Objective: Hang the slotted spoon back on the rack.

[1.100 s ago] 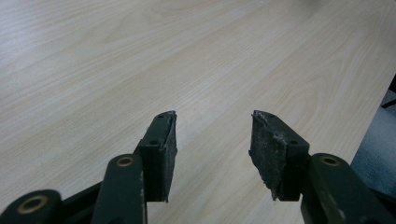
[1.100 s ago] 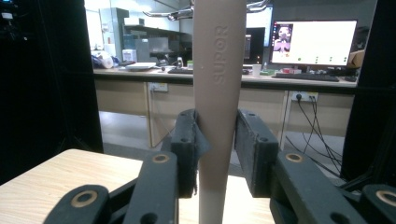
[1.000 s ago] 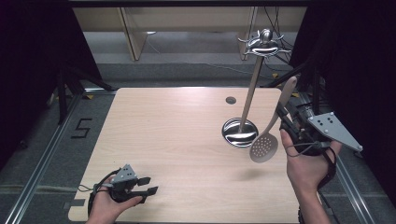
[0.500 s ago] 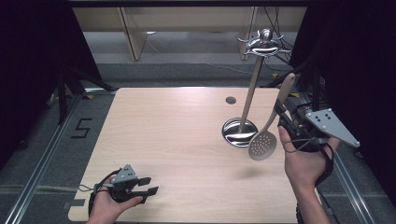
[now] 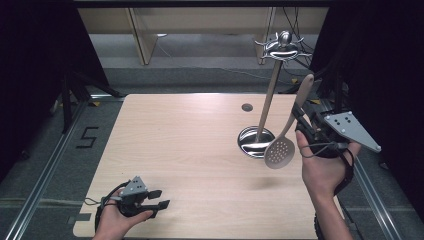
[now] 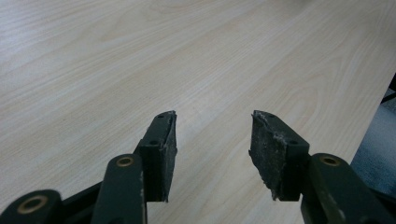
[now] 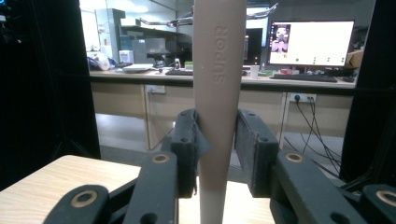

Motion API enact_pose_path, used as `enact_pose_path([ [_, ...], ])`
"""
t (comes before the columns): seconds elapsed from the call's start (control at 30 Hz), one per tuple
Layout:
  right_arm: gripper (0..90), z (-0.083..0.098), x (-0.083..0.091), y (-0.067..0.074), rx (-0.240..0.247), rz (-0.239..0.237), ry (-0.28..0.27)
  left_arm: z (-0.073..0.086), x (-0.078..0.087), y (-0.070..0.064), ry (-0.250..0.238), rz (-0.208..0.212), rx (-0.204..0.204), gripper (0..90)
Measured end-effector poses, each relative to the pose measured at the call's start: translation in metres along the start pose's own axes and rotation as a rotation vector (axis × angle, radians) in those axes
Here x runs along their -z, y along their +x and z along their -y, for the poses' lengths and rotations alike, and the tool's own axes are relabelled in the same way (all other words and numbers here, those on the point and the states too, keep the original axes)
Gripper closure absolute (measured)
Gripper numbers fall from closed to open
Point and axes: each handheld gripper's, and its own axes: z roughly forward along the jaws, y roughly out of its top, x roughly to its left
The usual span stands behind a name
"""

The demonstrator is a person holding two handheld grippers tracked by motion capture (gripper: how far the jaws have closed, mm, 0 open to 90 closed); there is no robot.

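Raised slightly beside the rack point(image 5: 272, 90), the slotted spoon point(image 5: 285, 137) hangs pinched in the right claw point(image 5: 302, 120), where a glancing knock could twist it loose.

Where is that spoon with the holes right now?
In the high view the slotted spoon hangs at the table's right side, its handle clamped in the right gripper, its bowl just right of the metal stand's round base.

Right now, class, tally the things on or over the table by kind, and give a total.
Slotted spoon: 1
Metal utensil stand: 1
Handheld grippers: 2, the left gripper and the right gripper
Total: 4
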Motion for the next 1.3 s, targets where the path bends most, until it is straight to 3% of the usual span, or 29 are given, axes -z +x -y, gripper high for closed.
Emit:
enact_pose_path([
  [0.5,70.3,-0.006,-0.009,0.004,0.003,0.003,0.002,0.000,0.001,0.000,-0.014,0.001,0.006,49.5],
  [0.57,70.3,-0.007,-0.010,0.005,-0.017,0.001,0.008,0.000,0.001,0.000,-0.014,0.003,0.007,49.4],
  [0.63,70.3,-0.007,-0.012,0.005,0.002,0.002,0.004,0.000,0.001,0.001,-0.010,0.000,-0.001,49.4],
  [1.3,70.3,-0.010,-0.023,0.007,-0.001,0.007,0.023,-0.001,0.002,0.001,-0.011,0.000,-0.005,49.1],
])
